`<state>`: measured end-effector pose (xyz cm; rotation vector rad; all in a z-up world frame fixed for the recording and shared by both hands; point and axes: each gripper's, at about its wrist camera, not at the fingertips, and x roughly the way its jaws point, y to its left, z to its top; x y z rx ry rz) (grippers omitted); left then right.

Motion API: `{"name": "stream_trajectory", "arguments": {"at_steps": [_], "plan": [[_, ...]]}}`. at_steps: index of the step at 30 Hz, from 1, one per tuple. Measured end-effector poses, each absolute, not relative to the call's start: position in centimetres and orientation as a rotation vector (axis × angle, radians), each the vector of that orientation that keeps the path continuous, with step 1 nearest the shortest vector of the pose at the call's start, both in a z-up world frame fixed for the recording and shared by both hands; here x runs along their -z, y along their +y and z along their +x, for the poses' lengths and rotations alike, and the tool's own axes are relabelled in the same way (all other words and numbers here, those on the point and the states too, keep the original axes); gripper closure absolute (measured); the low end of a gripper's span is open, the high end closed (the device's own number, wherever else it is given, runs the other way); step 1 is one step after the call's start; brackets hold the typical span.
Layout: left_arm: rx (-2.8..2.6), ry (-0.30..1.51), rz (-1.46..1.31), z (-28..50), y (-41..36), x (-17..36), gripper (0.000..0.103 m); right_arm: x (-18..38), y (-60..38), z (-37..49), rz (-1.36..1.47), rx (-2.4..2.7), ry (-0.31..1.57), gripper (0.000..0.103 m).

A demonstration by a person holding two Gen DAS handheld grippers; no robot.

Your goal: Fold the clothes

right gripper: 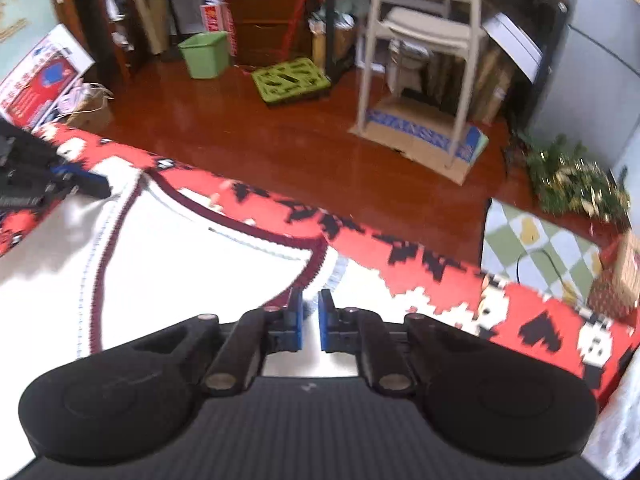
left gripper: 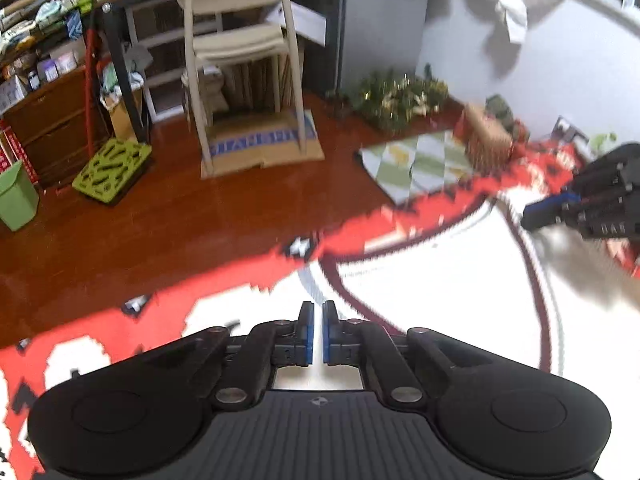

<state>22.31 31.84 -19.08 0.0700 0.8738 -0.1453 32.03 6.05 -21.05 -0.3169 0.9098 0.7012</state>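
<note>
left claw (left gripper: 318, 307): nearly closed, slim gap, nothing pinched
right claw (right gripper: 311, 298): narrow gap over white garment (right gripper: 180, 248)
right view only: green bin (right gripper: 205, 54)

Glossy wooden floor (right gripper: 248, 140), knitted white garment (right gripper: 180, 248) on patterned cloth (red) (right gripper: 532, 312), matt plastic chair (left gripper: 240, 40).

Left gripper (left gripper: 318, 308) low, pointing forward, blue pads nearly together, just a thin gap, nothing between. Right gripper (right gripper: 310, 300) same deal, gap a bit wider, also empty. Each shows at edge of other's view, blurry.
</note>
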Motion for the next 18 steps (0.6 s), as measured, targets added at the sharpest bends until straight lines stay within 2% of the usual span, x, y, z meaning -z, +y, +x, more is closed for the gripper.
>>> {"name": "stream_trajectory", "arguments": {"at_steps": [7,13,18], "plan": [[0.1,0.839,0.044,24.5,32.3,20.2,0.1,22.2,8.0,34.3,-0.284,-0.679,0.866,0.098],[0.046,0.821,0.009,26.6,32.5,20.4,0.1,22.6,9.5,37.1,-0.24,-0.624,0.871,0.095],[0.097,0.762,-0.027,25.0,32.0,18.6,0.1,20.4,9.0,34.7,-0.216,-0.689,0.821,0.095]]}}
